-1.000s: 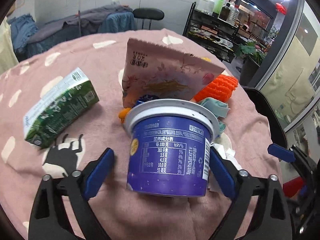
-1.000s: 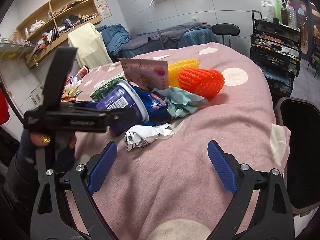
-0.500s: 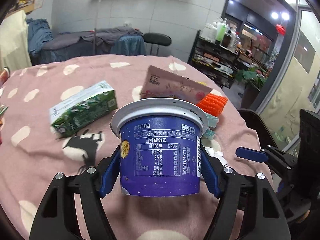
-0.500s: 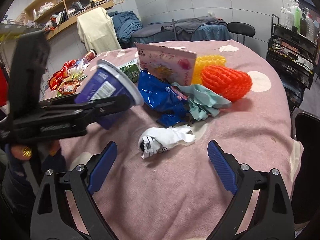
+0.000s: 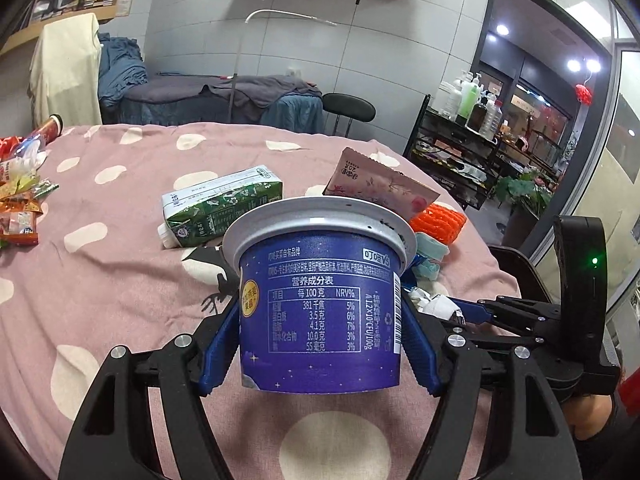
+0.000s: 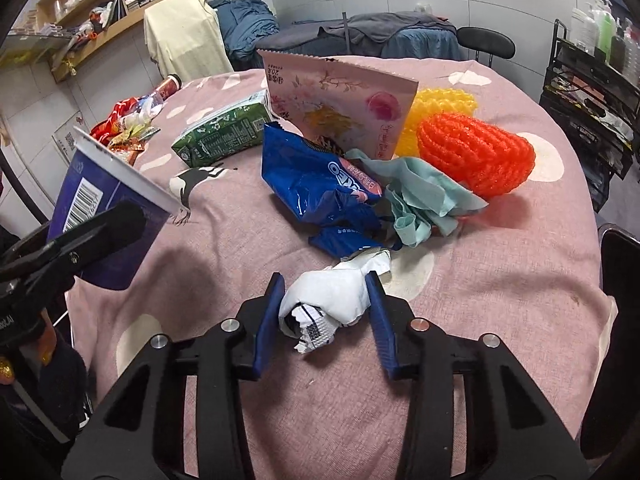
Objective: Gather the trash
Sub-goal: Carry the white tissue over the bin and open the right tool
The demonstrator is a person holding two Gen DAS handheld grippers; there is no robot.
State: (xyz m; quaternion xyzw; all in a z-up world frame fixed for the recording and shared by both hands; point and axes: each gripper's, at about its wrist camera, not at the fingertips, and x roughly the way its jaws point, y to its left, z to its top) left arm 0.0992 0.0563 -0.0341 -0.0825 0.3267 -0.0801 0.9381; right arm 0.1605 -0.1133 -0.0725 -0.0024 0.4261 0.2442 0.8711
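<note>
Left gripper [image 5: 320,344]: blue pads clamped on both flanks of a purple yogurt cup [image 5: 320,308], held upright and clear of the table [image 5: 80,280]; the right wrist view shows the same cup at 9 o'clock, tilted. Right gripper [image 6: 326,312]: jaws drawn in around a crumpled white wrapper [image 6: 332,300] lying on the cloth; both pads look to touch it, though a firm grip cannot be confirmed. Remaining trash sits from 11 to 1 o'clock of the right gripper: green drink carton [image 6: 224,132], blue Oreo wrapper [image 6: 324,192], pink snack pouch [image 6: 340,104], teal cloth scrap [image 6: 420,200], orange foam fruit net [image 6: 476,156] with a yellow one [image 6: 444,104] behind. Risks, as judged: the soft wrapper may squeeze out or tear free on lifting, since the pads hold only its loose folds; the cup's smooth tapered wall could slip if the hold relaxes. Surface: round table under pink cloth with cream spots and a deer print. Room: tiled walls, wooden shelves, draped beds, black stool [image 5: 348,108], bottle rack at 2 o'clock.
</note>
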